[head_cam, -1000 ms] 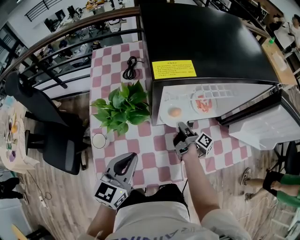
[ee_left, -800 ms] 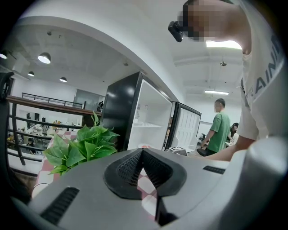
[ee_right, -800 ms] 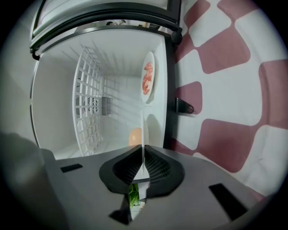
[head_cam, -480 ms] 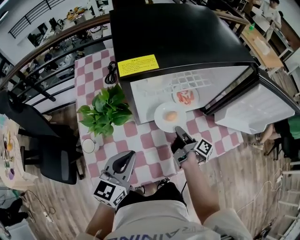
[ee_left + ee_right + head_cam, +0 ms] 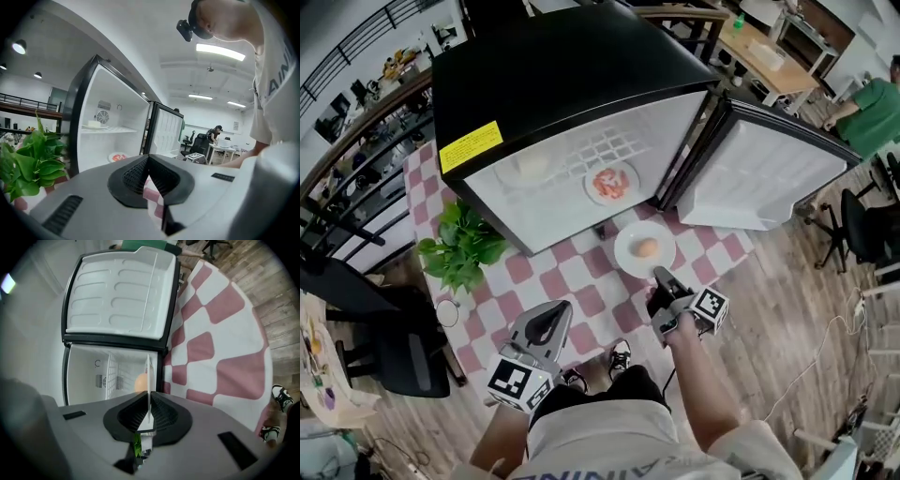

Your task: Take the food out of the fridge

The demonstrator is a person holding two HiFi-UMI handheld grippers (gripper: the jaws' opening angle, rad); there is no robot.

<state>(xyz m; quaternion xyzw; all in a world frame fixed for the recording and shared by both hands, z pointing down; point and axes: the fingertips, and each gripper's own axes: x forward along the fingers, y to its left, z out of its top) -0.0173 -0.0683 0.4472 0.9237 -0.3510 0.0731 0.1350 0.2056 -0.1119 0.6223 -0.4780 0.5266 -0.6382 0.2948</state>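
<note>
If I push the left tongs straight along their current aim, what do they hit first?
Likely the open fridge, at the front edge where its door hinges. The red-food plate sits left of that line. The checked tablecloth lies below, and depth is unclear.

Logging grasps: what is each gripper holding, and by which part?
The right gripper pinches the white plate by its near rim; the left gripper, shut, holds nothing.

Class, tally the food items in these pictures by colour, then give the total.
Tan: 1, the egg on the plate outside the fridge
Red: 1, the red food low inside the fridge
White: 1, the pale block on the upper shelf
Total: 3
</note>
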